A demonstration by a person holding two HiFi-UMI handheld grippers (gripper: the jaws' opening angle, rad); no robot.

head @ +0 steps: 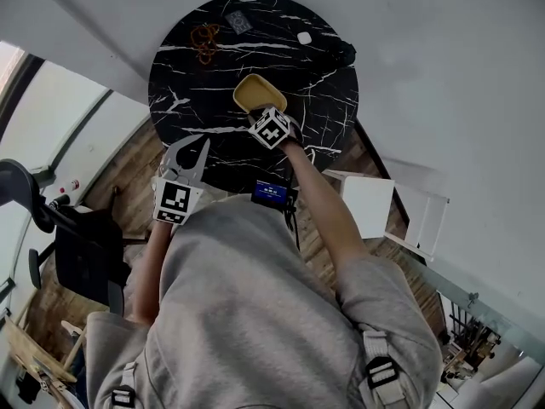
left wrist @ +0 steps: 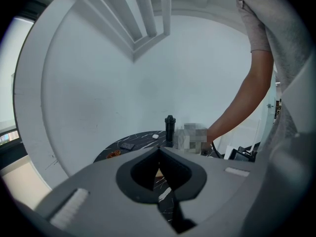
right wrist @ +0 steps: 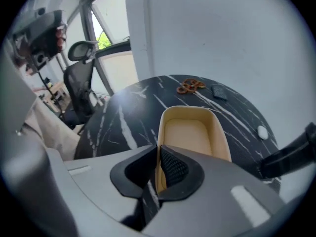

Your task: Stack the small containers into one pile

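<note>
Round black marble table [head: 183, 88], orange rings [head: 204, 43], dark card [head: 238, 21] and white piece [head: 304, 37] at its far side, black bottle [left wrist: 170, 127] far right, shallow rounded yellow container [right wrist: 193, 132] mid-table, your right gripper [right wrist: 159, 164] pinching its near rim, your left gripper [left wrist: 159, 154] closed on nothing at the near edge.

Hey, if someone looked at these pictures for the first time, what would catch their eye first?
The round black marble table with white veins, seen from steeply above, draws the eye first. Near its middle a yellow container stands out, its rim pinched by the right gripper. The left gripper hangs shut and empty at the table's near edge.
</note>
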